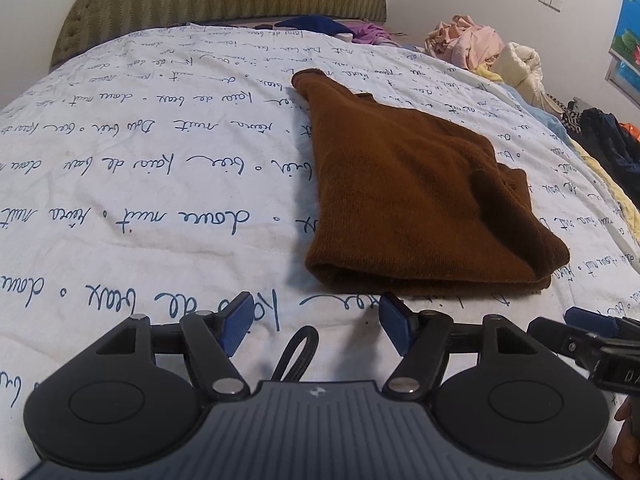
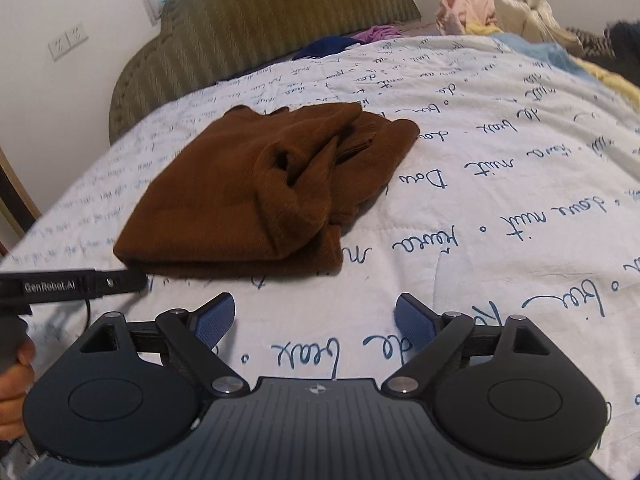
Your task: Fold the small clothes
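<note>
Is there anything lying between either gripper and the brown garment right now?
Nothing visible. Only bare printed bedspread separates the open left gripper and the open right gripper from the near edge of the brown garment. The clothes pile sits far behind.

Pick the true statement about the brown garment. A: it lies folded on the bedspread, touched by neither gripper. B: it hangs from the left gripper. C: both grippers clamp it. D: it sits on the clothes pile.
A: the brown garment lies folded on the bedspread, beyond both grippers' open, empty jaws.

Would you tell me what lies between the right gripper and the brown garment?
Only bare printed bedspread separates the right gripper from the brown garment, as the right wrist view shows.
</note>
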